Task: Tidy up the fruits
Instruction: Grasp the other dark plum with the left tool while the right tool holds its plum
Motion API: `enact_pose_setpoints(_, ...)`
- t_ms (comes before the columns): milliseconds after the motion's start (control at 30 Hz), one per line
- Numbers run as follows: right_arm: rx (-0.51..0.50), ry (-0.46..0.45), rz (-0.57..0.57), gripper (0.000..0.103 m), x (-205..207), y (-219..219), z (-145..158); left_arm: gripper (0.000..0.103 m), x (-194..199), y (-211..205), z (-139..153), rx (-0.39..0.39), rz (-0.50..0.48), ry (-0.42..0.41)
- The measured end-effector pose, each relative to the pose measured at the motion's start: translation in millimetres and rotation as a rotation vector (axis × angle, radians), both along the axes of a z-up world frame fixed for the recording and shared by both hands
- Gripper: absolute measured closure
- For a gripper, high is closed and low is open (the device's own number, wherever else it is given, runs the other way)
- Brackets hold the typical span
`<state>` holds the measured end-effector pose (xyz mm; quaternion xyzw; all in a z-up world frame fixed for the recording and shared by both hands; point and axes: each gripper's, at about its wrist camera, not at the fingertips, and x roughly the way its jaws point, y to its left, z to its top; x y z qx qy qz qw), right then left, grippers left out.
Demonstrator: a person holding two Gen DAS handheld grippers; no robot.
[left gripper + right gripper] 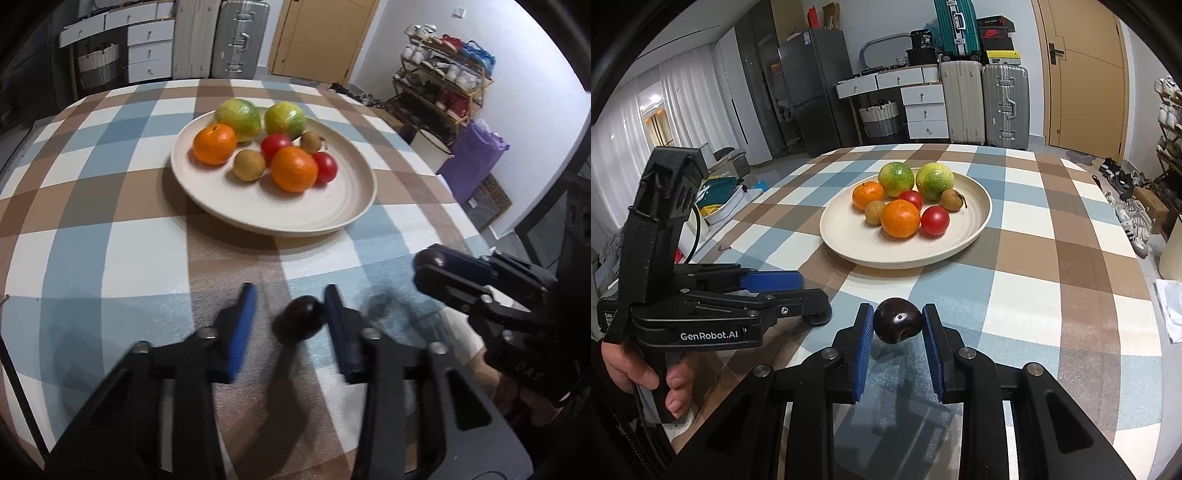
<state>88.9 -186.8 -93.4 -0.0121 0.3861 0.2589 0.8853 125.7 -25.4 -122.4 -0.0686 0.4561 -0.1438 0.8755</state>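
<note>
A cream plate [295, 221] [905, 258] in the middle of the checked table holds two green citrus, two oranges [899, 218], two red fruits and two small brown ones. In the left wrist view, a dark round fruit [297, 323] sits between the jaws of my left gripper [291, 317]. It touches the right pad, and a gap shows at the left pad; the picture is blurred. My right gripper [897, 325] is shut on another dark round fruit [897, 320], held just above the cloth. Each gripper also appears in the other's view: the right gripper [428, 266] and the left gripper [809, 291].
A hand [646, 373] grips the left tool's handle. The table edge curves away on the right, where a white paper [1171, 314] lies. Beyond it stand a shoe rack [443, 85], a purple bag [476, 158] and suitcases [1004, 103].
</note>
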Motion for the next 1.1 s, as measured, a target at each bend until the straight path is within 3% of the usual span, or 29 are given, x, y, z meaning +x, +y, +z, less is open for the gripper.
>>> enact_pose_setpoints(67,0.004,0.002,0.001,0.076,1,0,1,0.088,0,0,4,-0.005,-0.005,-0.013)
enact_pose_setpoints(133,0.015,0.007,0.001,0.076,3,0,1,0.093,2,1,6,-0.013,-0.015,-0.011)
enact_pose_setpoints(533,0.042,0.021,-0.003,0.076,13,-1,1,0.091,1,4,5,-0.034,-0.026,0.004)
enact_pose_setpoints(600,0.042,0.023,-0.004,0.076,13,-1,1,0.085,1,3,5,-0.026,-0.023,0.008)
enact_pose_setpoints(667,0.042,0.022,-0.004,0.076,13,-1,1,0.068,1,2,4,-0.027,-0.023,0.016)
enact_pose_setpoints(733,0.044,0.021,-0.005,0.076,13,-1,1,0.063,1,2,2,-0.029,-0.019,0.024)
enact_pose_setpoints(967,0.049,0.016,-0.01,0.076,11,-4,1,0.064,5,0,-6,-0.003,-0.011,0.036)
enact_pose_setpoints(1100,0.048,0.014,-0.01,0.076,10,-5,2,0.08,6,-1,-10,0.006,-0.016,0.046)
